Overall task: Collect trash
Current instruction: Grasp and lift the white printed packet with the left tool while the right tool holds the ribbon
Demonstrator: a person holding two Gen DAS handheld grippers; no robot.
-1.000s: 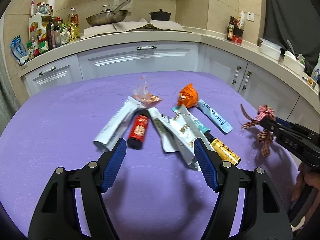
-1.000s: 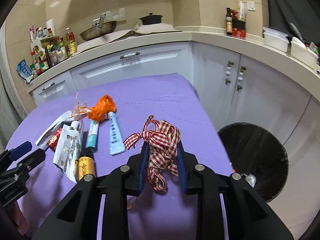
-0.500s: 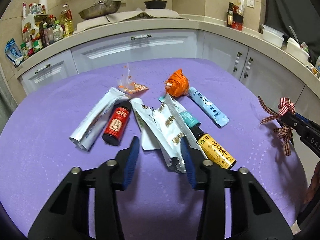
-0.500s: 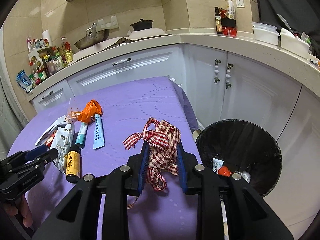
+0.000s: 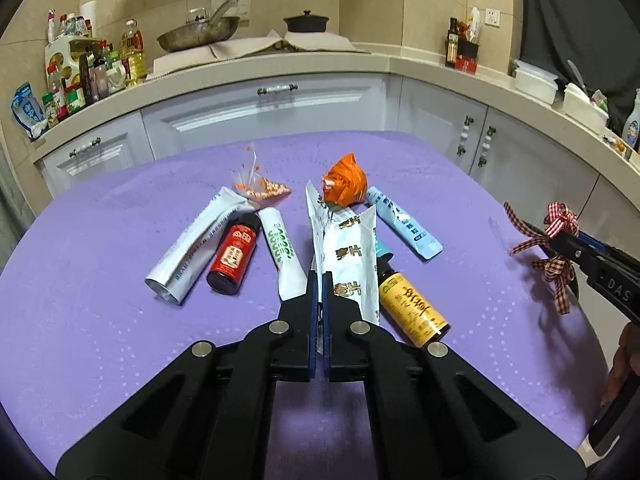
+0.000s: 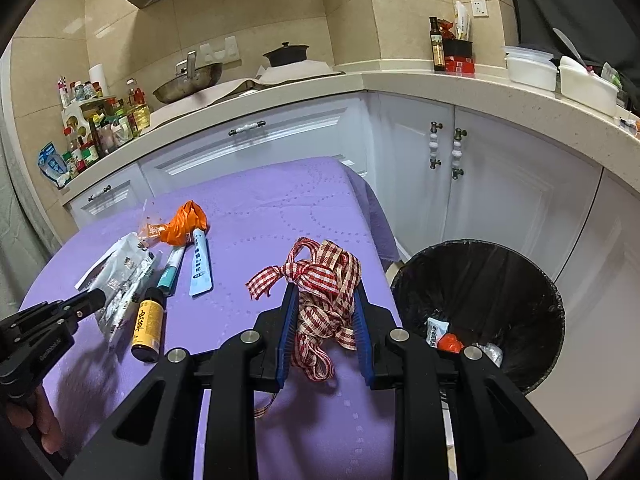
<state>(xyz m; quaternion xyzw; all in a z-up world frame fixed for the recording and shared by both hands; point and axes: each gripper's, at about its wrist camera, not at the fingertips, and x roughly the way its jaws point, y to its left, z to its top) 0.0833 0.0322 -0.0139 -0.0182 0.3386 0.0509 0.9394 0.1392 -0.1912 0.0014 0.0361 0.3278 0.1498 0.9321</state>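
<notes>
Checked ribbon [image 6: 325,296] between right claw [image 6: 325,320] pads, beside black bin [image 6: 480,256].

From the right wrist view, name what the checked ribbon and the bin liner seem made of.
Checked ribbon: looks like woven fabric, matte, with a red-and-white gingham weave and limp loops. Bin liner: apparently thin black plastic film, slightly glossy, wrinkled and folded over the rim.
</notes>
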